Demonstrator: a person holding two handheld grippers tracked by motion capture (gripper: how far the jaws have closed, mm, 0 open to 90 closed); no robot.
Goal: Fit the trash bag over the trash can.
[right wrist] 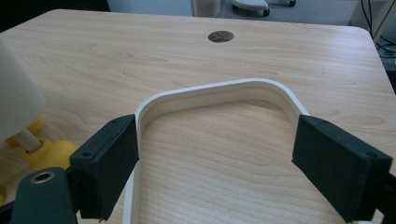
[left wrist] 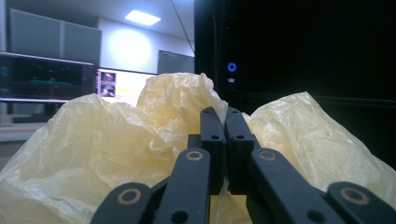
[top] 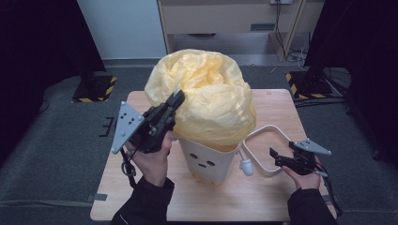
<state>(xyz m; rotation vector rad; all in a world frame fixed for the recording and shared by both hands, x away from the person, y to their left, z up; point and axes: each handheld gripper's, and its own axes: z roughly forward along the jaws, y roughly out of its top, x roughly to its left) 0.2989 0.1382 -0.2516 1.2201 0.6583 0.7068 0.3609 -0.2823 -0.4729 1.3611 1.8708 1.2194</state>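
Right between left tongs (left wrist: 225, 122) (closed): bag (left wrist: 116, 140)

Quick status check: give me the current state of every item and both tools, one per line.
Left tool: jaws together, pinching the yellow bag.
Right tool: jaws wide open, straddling the white ring on the table.
Yellow bag: puffed up and crumpled, draped over the bin's rim.
White bin: upright on the table, lined with the bag.
White ring: lying flat on the table, not gripped.
Table: wooden top.
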